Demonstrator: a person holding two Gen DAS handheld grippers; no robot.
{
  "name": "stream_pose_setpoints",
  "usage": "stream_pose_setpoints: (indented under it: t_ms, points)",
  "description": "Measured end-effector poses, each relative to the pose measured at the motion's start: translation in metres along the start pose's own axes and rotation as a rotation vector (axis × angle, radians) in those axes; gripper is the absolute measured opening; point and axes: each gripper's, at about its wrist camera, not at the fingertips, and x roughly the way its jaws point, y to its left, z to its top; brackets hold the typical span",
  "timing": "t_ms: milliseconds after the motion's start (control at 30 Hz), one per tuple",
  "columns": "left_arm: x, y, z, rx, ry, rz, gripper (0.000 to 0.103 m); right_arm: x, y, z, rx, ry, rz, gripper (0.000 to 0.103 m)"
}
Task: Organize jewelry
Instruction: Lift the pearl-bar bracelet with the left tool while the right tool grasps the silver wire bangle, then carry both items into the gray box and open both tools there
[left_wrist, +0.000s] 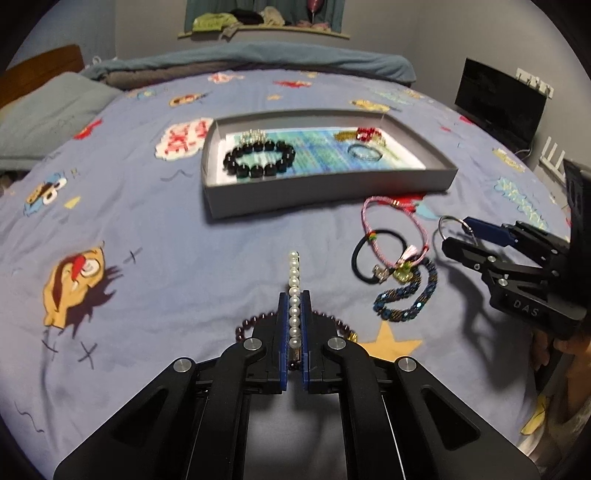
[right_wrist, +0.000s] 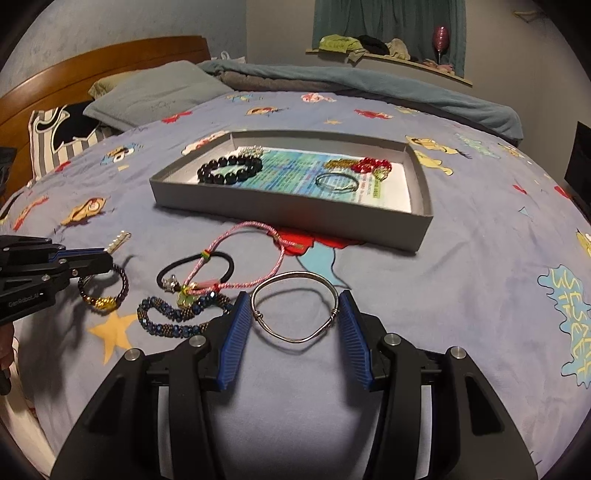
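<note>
bedspread with cartoon prints carries my grey tray. my left fingers pinch a pearl string; my right fingers spread around a silver bangle.

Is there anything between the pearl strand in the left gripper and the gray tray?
Nothing visible. The pearl strand is clamped in the left gripper, and only bare bedsheet lies ahead to the gray tray; the loose bracelets lie off right.
</note>
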Motion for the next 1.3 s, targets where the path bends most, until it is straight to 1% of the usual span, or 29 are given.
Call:
stream_pose_setpoints:
  t_ms: [100, 333, 433, 500, 567, 700, 800, 867, 967, 1033, 1133, 1300]
  points:
    - [-0.011, 0.001, 0.005, -0.003, -0.042, -0.01, 0.006, -0.005, -0.003, 0.003, 0.013, -0.017, 0.001, 0.049]
    - [-0.019, 0.002, 0.023, 0.013, -0.083, -0.027, 0.006, -0.014, -0.007, 0.01, 0.027, -0.053, -0.001, 0.049]
    - [-0.025, 0.006, 0.029, -0.003, -0.111, -0.083, 0.006, -0.017, -0.01, 0.013, 0.037, -0.068, 0.003, 0.049]
    - [-0.027, 0.008, 0.033, 0.0, -0.126, -0.078, 0.006, -0.016, -0.013, 0.014, 0.045, -0.068, 0.001, 0.049]
    - [-0.024, 0.01, 0.034, 0.001, -0.116, -0.088, 0.006, -0.013, -0.016, 0.014, 0.054, -0.062, 0.0, 0.049]
    - [-0.01, 0.009, 0.031, 0.01, -0.077, -0.077, 0.006, -0.008, -0.02, 0.013, 0.065, -0.045, 0.001, 0.049]
    - [-0.009, 0.009, 0.039, 0.019, -0.079, -0.077, 0.006, -0.009, -0.022, 0.018, 0.073, -0.045, 0.015, 0.049]
    - [-0.007, 0.006, 0.05, 0.03, -0.085, -0.081, 0.006, -0.011, -0.023, 0.025, 0.07, -0.058, 0.018, 0.049]
    - [-0.001, 0.001, 0.067, 0.043, -0.09, -0.094, 0.006, -0.012, -0.028, 0.042, 0.06, -0.086, -0.002, 0.049]
    - [0.008, -0.004, 0.082, 0.065, -0.09, -0.086, 0.006, -0.008, -0.03, 0.056, 0.05, -0.103, -0.016, 0.049]
    - [0.024, -0.009, 0.106, 0.081, -0.082, -0.091, 0.006, 0.002, -0.033, 0.074, 0.044, -0.113, -0.022, 0.049]
    - [0.059, -0.01, 0.142, 0.101, -0.054, -0.092, 0.006, 0.036, -0.038, 0.104, 0.029, -0.109, -0.034, 0.049]
